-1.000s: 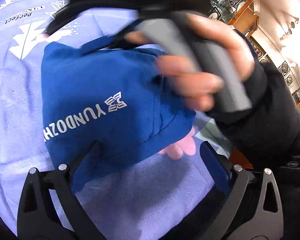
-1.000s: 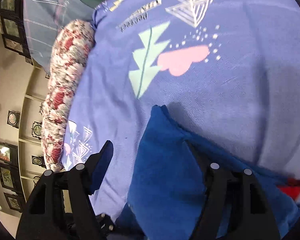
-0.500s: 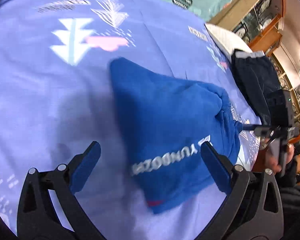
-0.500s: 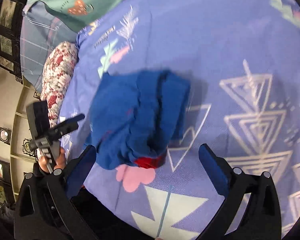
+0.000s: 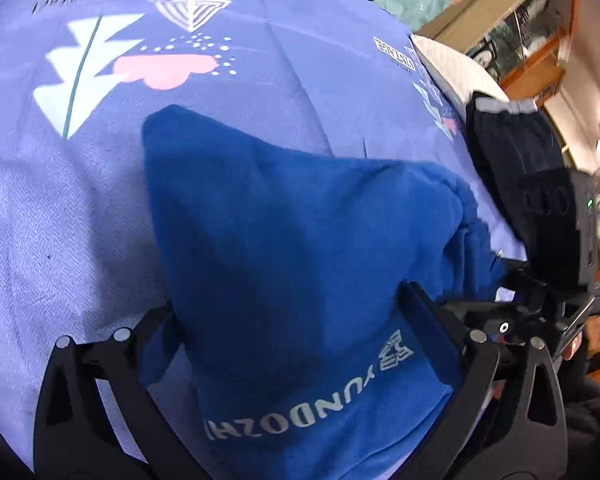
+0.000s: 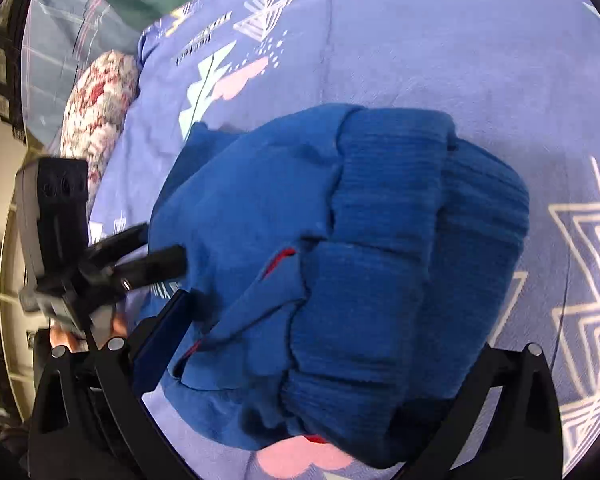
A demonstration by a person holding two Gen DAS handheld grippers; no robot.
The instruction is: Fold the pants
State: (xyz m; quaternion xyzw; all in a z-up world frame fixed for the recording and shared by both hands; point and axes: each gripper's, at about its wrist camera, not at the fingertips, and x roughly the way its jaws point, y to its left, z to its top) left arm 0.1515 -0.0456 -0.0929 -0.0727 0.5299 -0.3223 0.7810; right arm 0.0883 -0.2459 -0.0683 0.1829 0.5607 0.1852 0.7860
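Pants (image 5: pixel 300 240): blue fleece, folded into a thick bundle, lying on the bed sheet (image 5: pixel 80 220) near its middle. Pale lettering reading YUNDOZH and a small logo are showing on the upper face in the left wrist view; a ribbed band and thin red trim are showing on the side seen from the right wrist.

Bed sheet: lilac, printed with a white tree, a pink cloud, dots and line-drawn triangles, spreading under and around the bundle in both views.

Left gripper (image 5: pixel 296 312): its black fingers (image 5: pixel 428 320) are standing spread, one at each side of the bundle's near end, the cloth bulging between them. Whether the pads are pressing the cloth cannot be told; the left finger is mostly hidden behind the fabric. In the right wrist view the same tool is reaching in from the left edge, its tips touching the bundle's left side.

Right gripper (image 6: pixel 312 340): its fingers (image 6: pixel 160 332) are standing wide and easing slightly inward, straddling the near end of the bundle, which is filling the gap. The right finger is hidden under the cloth, so contact there cannot be told.

Floral pillow (image 6: pixel 100 108): red and white, lying at the sheet's far left edge.

Dark garment (image 5: pixel 512 148): black with a pale band, lying at the sheet's right edge, apart from the pants.

Wooden shelving (image 5: pixel 540 40): standing beyond the bed, upper right.
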